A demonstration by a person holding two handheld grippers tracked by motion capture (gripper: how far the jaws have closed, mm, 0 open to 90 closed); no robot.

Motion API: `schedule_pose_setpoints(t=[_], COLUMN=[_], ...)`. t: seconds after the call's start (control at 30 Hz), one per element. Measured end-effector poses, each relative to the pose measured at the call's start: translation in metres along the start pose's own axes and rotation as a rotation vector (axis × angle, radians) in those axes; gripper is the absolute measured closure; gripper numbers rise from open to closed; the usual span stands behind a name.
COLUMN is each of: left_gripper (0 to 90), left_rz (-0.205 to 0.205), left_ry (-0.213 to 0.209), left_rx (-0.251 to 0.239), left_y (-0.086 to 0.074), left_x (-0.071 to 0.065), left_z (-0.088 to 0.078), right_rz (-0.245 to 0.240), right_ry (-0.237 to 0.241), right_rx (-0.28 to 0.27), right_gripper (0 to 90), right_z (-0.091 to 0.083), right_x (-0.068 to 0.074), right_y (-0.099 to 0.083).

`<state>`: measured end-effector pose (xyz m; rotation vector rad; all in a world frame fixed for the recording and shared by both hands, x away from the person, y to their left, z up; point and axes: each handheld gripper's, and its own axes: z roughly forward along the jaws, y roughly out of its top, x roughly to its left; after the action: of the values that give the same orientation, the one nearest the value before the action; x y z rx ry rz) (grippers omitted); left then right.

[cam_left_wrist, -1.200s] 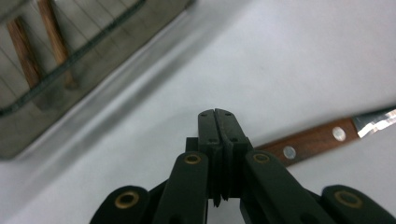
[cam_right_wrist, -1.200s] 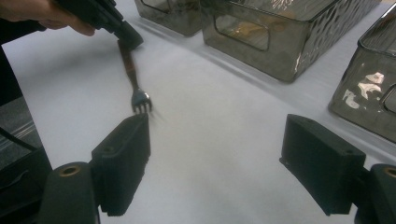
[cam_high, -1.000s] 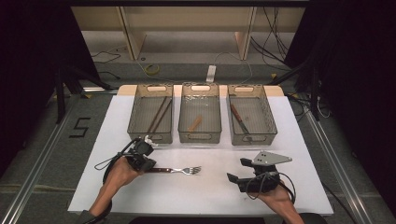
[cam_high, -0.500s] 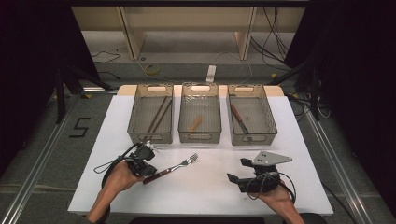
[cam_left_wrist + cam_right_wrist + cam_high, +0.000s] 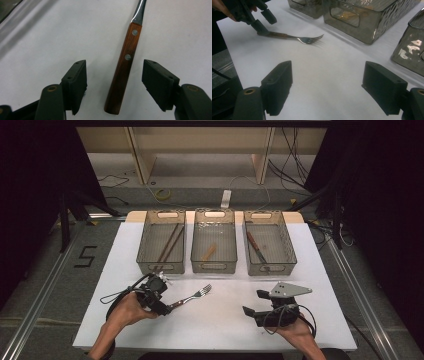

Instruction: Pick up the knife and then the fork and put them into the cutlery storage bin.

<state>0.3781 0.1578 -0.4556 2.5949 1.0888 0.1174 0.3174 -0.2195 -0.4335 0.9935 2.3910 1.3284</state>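
three clear ribbed plastic bins (image 5: 213,247) stand in a row on the white bench (image 5: 225,320), well beyond the fingers. left bin holds dark chopsticks (image 5: 169,243), middle bin a small wooden piece (image 5: 209,252), right bin a wood-handled knife (image 5: 256,247). sorting looks partly done.

one piece left out: steel fork with a brown riveted wooden handle (image 5: 190,296), lying flat on the bench, tines toward the bins. not yet binned; judged the next piece to go.

left gripper (image 5: 161,308): its fingers have just been opening and now stand released. in the left gripper view the fork handle (image 5: 123,67) lies between the two black pads, clear of both, nearer the right-hand pad (image 5: 160,83), its butt end level with the pads and the shaft running away past them. nothing grasped.

right gripper (image 5: 254,303): fingers spread, nothing between them, resting over bare bench, well apart from the fork. from the right gripper view the fork (image 5: 294,37) lies ahead and to the left of its fingers.

left to do, by judgement: re-grip the handle, lift, carry to a bin.
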Motion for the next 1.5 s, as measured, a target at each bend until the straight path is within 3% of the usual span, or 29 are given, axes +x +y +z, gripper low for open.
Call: schedule_pose_setpoints(t=[0.3,0.67,1.1,1.3,1.5], left_gripper=[47.4,65.8,74.9,75.2,75.3], left_rz=[0.056,0.121,0.142,0.123,0.104], left_ry=[0.003,-0.004,-0.001,-0.002,-0.057], left_rx=[0.046,0.044,0.040,0.016,-0.038], left_y=[0.000,0.001,0.001,0.002,0.005], left_x=[-0.006,-0.010,-0.012,-0.013,-0.015], left_z=[0.009,0.009,0.009,0.007,-0.003], right_rz=[-0.004,-0.009,-0.013,-0.015,-0.020], right_ry=[0.001,0.003,-0.001,0.001,0.009], right_rx=[0.007,0.013,0.003,0.004,-0.001], right_gripper=[24.9,25.1,25.9,25.9,25.8], right_z=[0.001,0.002,0.001,0.001,0.001], right_x=[0.001,0.001,0.002,0.002,0.003], right_y=[0.000,0.000,0.000,0.000,0.001])
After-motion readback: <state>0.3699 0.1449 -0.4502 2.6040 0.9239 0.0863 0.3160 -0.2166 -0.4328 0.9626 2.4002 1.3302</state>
